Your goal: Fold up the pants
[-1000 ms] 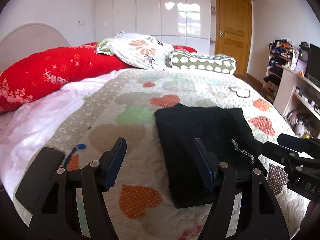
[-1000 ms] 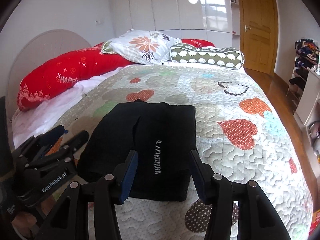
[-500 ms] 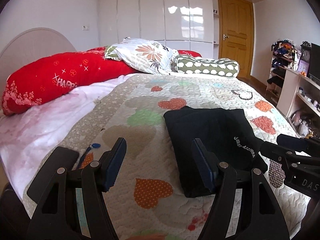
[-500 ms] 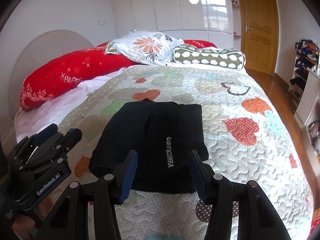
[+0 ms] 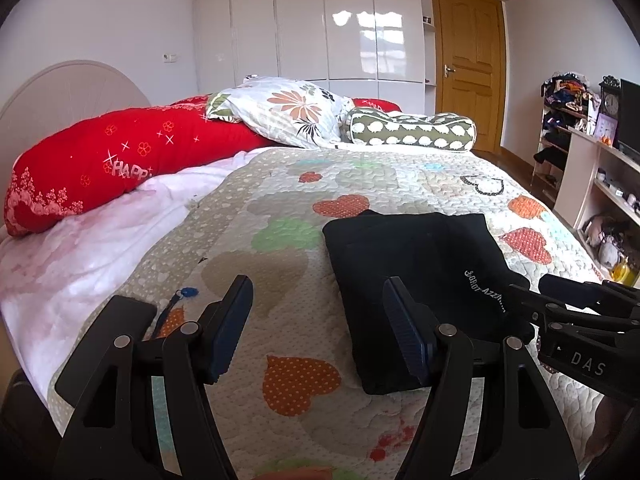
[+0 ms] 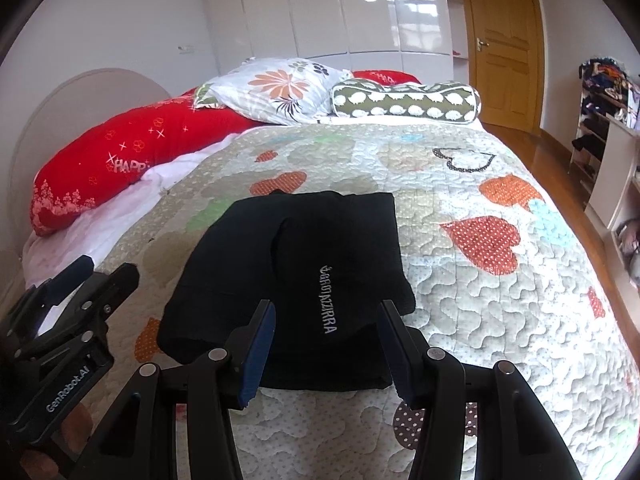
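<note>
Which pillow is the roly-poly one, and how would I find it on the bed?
Look to the far end of the bed, near the white wardrobe. The bolster pillow lies right of the flowered pillow. It alone is tube-shaped, olive green with rows of white blobs.

"HAPP" on red bolster (image 5: 100,160), "GenRobot.AI" on left claw (image 6: 72,304), "DAS" on right claw (image 5: 576,304)

The black pants (image 6: 288,280) lie folded into a flat, compact rectangle on the quilted bed (image 6: 500,320), white lettering facing up, toward the bed's 6 o'clock end.
</note>
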### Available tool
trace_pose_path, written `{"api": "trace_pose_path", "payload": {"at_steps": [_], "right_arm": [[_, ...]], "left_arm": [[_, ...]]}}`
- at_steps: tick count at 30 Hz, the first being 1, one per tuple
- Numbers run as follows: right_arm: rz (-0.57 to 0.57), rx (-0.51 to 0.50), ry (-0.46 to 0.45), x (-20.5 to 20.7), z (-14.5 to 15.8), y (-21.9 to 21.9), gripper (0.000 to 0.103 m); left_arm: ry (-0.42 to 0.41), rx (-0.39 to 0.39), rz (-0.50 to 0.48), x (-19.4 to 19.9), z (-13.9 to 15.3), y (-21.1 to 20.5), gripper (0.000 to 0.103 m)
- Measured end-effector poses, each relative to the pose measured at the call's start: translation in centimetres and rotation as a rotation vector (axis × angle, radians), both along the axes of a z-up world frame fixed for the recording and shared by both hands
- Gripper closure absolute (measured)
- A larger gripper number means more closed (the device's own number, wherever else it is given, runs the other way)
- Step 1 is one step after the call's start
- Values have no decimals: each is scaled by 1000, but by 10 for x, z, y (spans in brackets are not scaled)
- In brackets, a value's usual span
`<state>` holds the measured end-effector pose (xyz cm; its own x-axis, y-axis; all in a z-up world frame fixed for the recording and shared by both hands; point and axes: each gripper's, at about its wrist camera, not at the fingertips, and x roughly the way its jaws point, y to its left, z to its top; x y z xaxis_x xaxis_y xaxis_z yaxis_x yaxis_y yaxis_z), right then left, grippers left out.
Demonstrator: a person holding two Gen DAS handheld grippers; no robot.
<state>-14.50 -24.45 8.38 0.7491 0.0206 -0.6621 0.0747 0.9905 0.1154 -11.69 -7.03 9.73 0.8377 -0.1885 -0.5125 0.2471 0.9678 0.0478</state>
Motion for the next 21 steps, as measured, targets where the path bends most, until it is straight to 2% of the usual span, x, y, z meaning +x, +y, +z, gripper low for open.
{"api": "trace_pose_path", "payload": {"at_steps": [21], "right_arm": [[26, -15, 4, 2, 0, 5, 52]], "left_arm": [[6, 10, -8, 4, -3, -6, 35]]}}
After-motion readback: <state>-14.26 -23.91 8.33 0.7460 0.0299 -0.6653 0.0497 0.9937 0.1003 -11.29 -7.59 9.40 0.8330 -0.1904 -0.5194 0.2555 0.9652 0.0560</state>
